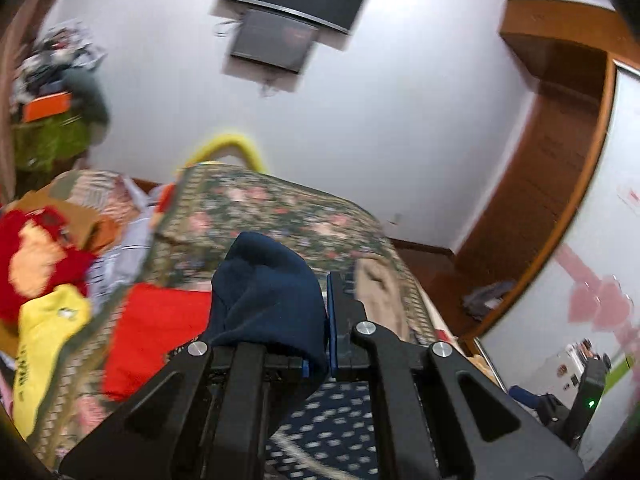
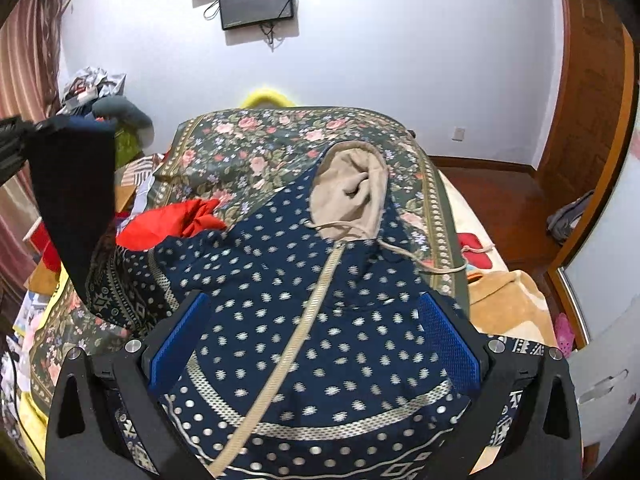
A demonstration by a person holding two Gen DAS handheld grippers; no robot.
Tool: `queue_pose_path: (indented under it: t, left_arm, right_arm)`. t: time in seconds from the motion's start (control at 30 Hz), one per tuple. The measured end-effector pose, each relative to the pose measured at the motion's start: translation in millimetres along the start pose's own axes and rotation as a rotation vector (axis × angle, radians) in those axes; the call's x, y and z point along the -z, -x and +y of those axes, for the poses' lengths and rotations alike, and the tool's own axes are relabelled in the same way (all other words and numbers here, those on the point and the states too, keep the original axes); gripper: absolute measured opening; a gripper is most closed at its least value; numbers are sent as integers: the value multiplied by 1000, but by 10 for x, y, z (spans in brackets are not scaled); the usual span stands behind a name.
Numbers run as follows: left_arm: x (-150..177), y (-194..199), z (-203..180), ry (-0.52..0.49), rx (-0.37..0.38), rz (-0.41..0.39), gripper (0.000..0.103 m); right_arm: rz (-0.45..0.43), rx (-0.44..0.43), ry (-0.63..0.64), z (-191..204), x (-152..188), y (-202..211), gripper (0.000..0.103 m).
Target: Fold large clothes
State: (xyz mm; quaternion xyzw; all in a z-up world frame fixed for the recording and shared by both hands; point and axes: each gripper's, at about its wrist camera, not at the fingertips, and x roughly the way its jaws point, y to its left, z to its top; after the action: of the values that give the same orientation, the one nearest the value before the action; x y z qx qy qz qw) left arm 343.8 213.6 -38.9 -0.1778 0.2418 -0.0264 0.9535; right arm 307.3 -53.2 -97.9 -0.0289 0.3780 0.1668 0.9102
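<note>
Lying spread over the bed's floral bedspread (image 2: 280,136), my navy hooded jacket (image 2: 320,320) shows pale dots, patterned borders, a long zipper and a beige-lined hood (image 2: 352,196). My left hand-held gripper (image 1: 324,320) is clamped on a bunched fold of its plain navy fabric (image 1: 268,288). My right hand-held gripper (image 2: 316,340) stands wide above the jacket. Two screens (image 2: 256,0) hang on the white wall.

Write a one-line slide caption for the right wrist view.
Open right gripper above a navy patterned hooded jacket on the floral bedspread, while the left gripper lifts its dark sleeve.
</note>
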Motion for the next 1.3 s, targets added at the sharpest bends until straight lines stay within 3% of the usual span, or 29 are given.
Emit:
queue_pose_path:
  t: [0.2,0.33,0.47,0.63,0.9,1.1,1.27,1.3]
  left_arm:
    - [220,-514,-756,-83,81,89,5]
    - [555,-933,-1185,-125,120,211,5]
    - [917,-1292,-1425,-119,169,347,5]
    - [1428,-1635,-1687,-189,175,521,5]
    - [1989,-1733,-1857,-239,210,711,6]
    - [1977,-1487,-1873,-282,214,710,12]
    - [1776,-1127,-1821,-330,205,627,40]
    - [1723,-1052,-1786,-331,202,607,42]
  right_arm:
    - [0,11,-12,-280,49,-12,103]
    - [27,12,-48,-476,104,-78,103]
    - [61,20,-108,-690,177,-151,103]
    - [88,35,-164,-912,279,-156,103]
    - [128,75,-230,-1228,414,-137,103]
    - [131,106,-239,-1309,416,-60,103]
    - [105,111,-190,-1189,313,57,103]
    - [95,110,-170,-1126,271,93,103]
